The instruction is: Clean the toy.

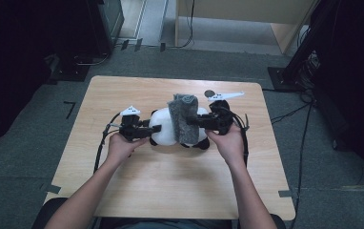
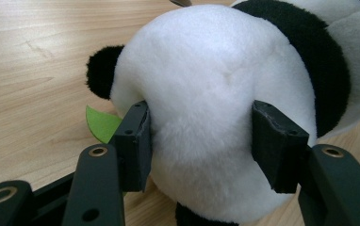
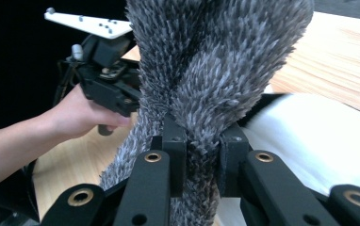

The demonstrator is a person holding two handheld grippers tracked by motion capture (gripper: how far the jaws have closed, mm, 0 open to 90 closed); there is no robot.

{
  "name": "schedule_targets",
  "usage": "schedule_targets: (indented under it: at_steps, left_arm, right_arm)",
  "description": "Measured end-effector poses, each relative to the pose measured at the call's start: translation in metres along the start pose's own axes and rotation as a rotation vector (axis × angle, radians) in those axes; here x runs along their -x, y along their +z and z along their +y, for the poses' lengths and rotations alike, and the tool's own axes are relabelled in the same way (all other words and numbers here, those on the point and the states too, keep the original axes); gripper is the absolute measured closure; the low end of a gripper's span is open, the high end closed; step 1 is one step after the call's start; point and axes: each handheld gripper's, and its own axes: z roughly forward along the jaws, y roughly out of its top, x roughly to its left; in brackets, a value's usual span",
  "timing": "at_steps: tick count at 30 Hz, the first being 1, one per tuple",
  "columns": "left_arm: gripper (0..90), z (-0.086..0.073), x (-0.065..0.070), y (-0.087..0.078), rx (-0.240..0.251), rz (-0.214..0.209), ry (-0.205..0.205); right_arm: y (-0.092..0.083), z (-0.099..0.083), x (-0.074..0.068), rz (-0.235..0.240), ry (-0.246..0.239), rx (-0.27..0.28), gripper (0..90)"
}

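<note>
Panda plush (image 2: 216, 108) between left jaws, grey scarf (image 3: 206, 70) pinched between right jaws.

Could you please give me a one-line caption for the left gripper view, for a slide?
Left gripper clamps its black jaws on a plush panda's white rump, above a wooden table.

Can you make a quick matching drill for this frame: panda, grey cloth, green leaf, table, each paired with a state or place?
Things:
1. panda
2. cloth
3. leaf
4. table

States or places:
A. flat on the wood beside the left jaws
B. pinched in the right gripper, draped across the toy
C. bears everything, light wood
D. squeezed at its white body by the left gripper

Pairs: 1-D, 2-B, 3-A, 4-C
</note>
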Motion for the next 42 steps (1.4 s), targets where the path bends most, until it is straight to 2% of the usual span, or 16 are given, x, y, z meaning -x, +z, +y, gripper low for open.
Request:
schedule_targets:
  at_steps: [7, 14, 18, 20, 23, 27, 30, 35, 42]
  left_arm:
    - [44.4, 0.000, 0.001, 0.000, 0.003, 0.011, 0.002]
    - [44.5, -0.001, 0.004, -0.001, 0.005, 0.027, 0.009]
    - [44.5, -0.003, 0.004, -0.001, 0.003, 0.030, 0.011]
    - [44.5, -0.003, 0.004, -0.001, 0.002, 0.029, 0.008]
    - [45.3, -0.001, 0.004, -0.001, -0.011, 0.034, 0.002]
    - [46.2, 0.000, 0.004, 0.000, -0.020, 0.035, 0.007]
    - [46.9, 0.001, 0.003, -0.001, -0.025, 0.028, 0.005]
    - [47.3, 0.001, 0.002, 0.000, -0.022, 0.021, -0.004]
    - [47.3, 0.003, 0.002, 0.001, -0.023, 0.017, -0.012]
  right_arm:
    - [0.035, 0.009, -0.005, 0.032, -0.024, -0.052, 78.1]
    - [0.076, 0.011, -0.003, 0.023, -0.047, -0.108, 77.8]
    - [0.093, 0.007, -0.002, -0.046, -0.086, -0.163, 76.7]
    - [0.093, 0.005, 0.000, -0.043, -0.076, -0.156, 76.6]
    - [0.088, 0.004, 0.003, -0.073, -0.076, -0.152, 76.3]
    - [0.078, 0.002, 0.010, -0.096, -0.054, -0.147, 76.4]
    - [0.067, 0.001, 0.015, -0.117, -0.036, -0.138, 76.5]
    - [0.052, -0.005, 0.021, -0.116, -0.005, -0.118, 76.5]
    - [0.028, -0.010, 0.025, -0.141, 0.020, -0.094, 76.6]
